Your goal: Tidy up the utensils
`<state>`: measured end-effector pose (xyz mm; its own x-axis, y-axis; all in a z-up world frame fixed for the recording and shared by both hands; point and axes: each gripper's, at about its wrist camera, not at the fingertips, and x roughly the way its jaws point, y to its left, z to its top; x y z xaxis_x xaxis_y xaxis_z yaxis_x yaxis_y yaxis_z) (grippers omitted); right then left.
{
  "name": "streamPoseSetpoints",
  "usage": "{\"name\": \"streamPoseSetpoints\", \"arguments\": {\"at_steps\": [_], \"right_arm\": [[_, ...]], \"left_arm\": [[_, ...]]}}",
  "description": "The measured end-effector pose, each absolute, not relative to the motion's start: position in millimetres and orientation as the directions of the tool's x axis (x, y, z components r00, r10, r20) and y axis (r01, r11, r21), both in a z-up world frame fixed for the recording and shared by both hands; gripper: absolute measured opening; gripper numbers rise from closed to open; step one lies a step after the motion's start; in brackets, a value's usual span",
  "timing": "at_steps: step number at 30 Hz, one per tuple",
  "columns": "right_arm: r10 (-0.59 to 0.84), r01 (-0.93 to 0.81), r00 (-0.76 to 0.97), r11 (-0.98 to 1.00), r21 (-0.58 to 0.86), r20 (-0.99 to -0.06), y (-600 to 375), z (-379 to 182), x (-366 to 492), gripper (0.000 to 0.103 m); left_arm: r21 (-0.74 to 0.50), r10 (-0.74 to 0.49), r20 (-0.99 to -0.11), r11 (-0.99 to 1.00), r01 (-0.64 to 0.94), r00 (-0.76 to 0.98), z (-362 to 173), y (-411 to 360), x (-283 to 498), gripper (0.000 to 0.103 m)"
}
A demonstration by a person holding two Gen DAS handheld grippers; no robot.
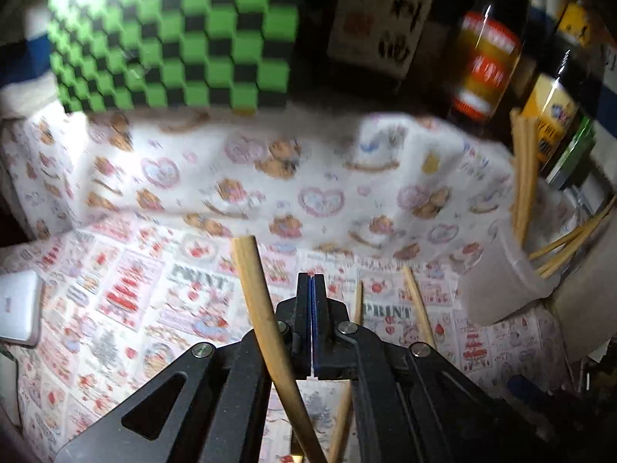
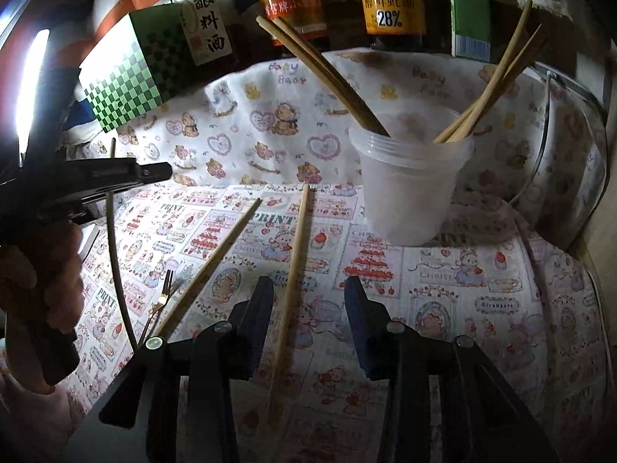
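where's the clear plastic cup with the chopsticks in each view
Left wrist view: the clear plastic cup is at the right edge, mid-height, partly cut off, chopsticks sticking up from it.
Right wrist view: the cup stands right of centre, upper half.
Shared landmark: the green checkered box, upper left in both.
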<state>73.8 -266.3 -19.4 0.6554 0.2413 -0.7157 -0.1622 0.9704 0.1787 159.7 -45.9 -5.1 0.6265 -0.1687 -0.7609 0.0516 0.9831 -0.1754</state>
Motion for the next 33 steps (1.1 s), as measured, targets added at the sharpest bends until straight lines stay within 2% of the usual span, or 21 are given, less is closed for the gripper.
{"name": "streamPoseSetpoints", "arguments": {"at_steps": [5,9,23,30,33], "right_arm": [[0.245,-0.161,0.630,0.969,0.185,-0.737,-265.2,-24.6,76.7,0.041],[0.236,-0.145,0.630,0.972,0.186,-0.740,-266.2,-24.5,75.3,0.041],[0.247,-0.141,0.633,0.969,0.204,-0.734,-270.3,-20.1,72.1,0.041],[0.252,-0.142,0.645,0.967,0.211,-0.721,-274.1,-14.7,67.5,0.041],[0.257,-0.147,0.642,0.966,0.213,-0.722,-273.8,-14.8,66.3,0.041]], "left_arm": [[-0.102,-0.113,-0.832,0.994,0.051,0.544,-21.3,-61.6,178.5,0.000],[-0.111,-0.104,-0.868,0.994,0.014,0.486,-36.9,-62.9,185.8,0.000],[-0.015,-0.013,-0.942,1.000,-0.003,0.334,-50.0,-73.4,217.9,0.000],[0.027,0.035,-0.962,0.999,-0.034,0.271,-53.4,-72.3,237.5,0.016],[0.005,0.020,-0.973,0.998,-0.066,0.231,-56.7,-72.9,247.8,0.032]]}}
